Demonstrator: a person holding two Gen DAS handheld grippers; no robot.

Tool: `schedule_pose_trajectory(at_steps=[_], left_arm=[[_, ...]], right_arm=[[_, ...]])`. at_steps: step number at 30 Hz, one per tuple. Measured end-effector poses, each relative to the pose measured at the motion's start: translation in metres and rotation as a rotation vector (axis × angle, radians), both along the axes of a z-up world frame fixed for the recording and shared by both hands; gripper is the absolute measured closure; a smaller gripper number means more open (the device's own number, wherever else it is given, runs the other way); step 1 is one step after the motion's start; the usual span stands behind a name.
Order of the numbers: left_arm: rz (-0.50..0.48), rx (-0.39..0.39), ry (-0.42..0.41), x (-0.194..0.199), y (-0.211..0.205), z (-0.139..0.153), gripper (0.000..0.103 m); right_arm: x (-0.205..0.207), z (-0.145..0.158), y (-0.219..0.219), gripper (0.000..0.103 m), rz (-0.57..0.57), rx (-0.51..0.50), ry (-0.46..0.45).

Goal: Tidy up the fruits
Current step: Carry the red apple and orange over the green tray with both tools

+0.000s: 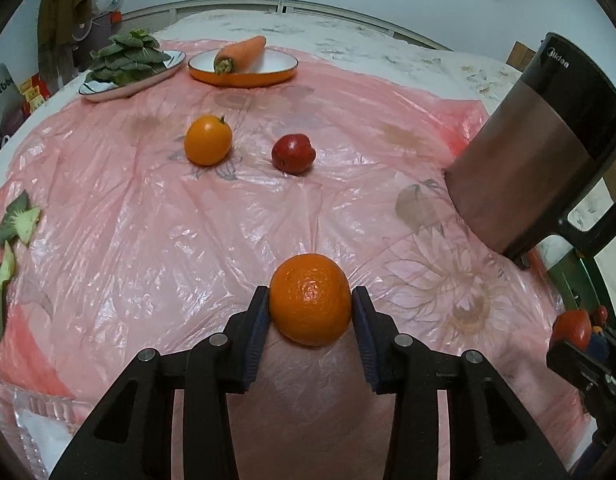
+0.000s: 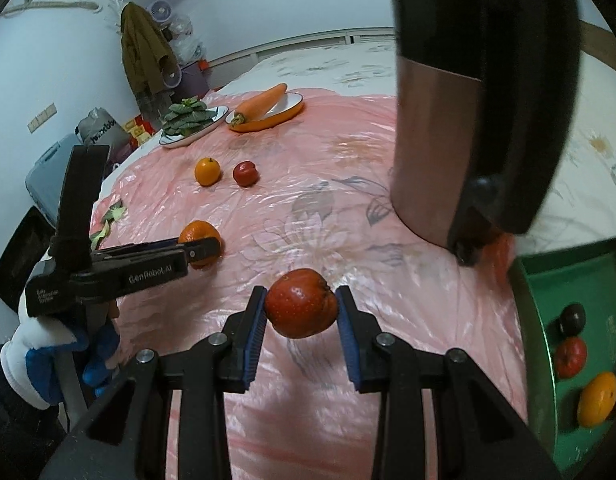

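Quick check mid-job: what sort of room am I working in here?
Probably a lived-in home room, not a lab. A table under a pink plastic sheet holds a plate of greens, a carrot in a dish and an electric kettle; a coat hangs by the wall.

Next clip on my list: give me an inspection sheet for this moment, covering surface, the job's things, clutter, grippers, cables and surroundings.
Surface: pink plastic sheet over a floral tablecloth, wrinkled.
Job's things: orange and red apple each held in a gripper; yellow-orange fruit and small red fruit loose on the sheet; three fruits already in the green tray.
Clutter: carrot on an orange plate; leafy greens on a white plate; leaf scraps; Midea kettle.
Grippers: left gripper shut on the orange; right gripper shut on the red apple.
Cables: nothing seen.
Surroundings: white walls, hanging garment, bags and boxes beyond the table.
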State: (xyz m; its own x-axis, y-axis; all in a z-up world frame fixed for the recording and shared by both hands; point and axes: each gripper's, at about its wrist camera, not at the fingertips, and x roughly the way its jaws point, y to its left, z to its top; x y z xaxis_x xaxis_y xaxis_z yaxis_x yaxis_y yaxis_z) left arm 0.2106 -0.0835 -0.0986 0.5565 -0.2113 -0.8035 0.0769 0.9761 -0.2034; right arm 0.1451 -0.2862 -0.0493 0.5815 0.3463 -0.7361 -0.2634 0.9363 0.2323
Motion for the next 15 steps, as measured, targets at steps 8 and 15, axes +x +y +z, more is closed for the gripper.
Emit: schedule_pose_trajectory(at_steps=[8,15], left_arm=[[-0.017,0.020,-0.077,-0.020,-0.009,0.035,0.068],[-0.059,0.030,-0.117,-0.044,-0.023,0.058,0.068]], right_arm=[[-0.027,0.010,-0.037,0.075,-0.074,0.044,-0.016],[-0.052,0.020,-0.074,0.075,-0.145,0.053,-0.034]])
